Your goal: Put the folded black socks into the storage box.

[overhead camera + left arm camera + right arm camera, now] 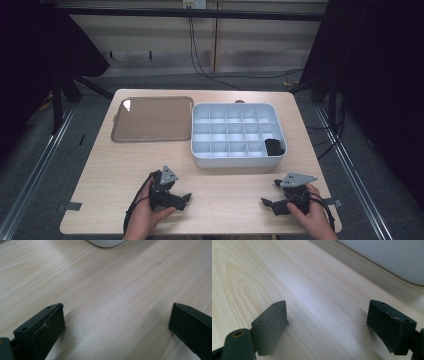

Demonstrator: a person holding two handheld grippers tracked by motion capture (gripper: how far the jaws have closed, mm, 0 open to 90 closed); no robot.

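Observation:
My left gripper (pixel 181 191) rests low on the pale wooden table (pixel 225 200) near its front edge, held by a hand, its jaws pointing right. In the left gripper view the gripper (pixel 116 317) is open, with bare wood between the jaws. Across from it, the right gripper (pixel 270 192) sits at the front right, jaws pointing left. The right gripper view shows this gripper (pixel 328 315) open too, holding nothing. A white compartment box (pixel 200 150) stands behind both, with a black object (pixel 274 146) in its near right compartment.
A flat brown tray (pixel 152 118) lies at the back left, beside the box. The box's rounded wall (pixel 106 242) edges the top of the left gripper view, and the same wall (pixel 387 257) crosses the upper right of the right gripper view. Cables trail on the floor behind the table.

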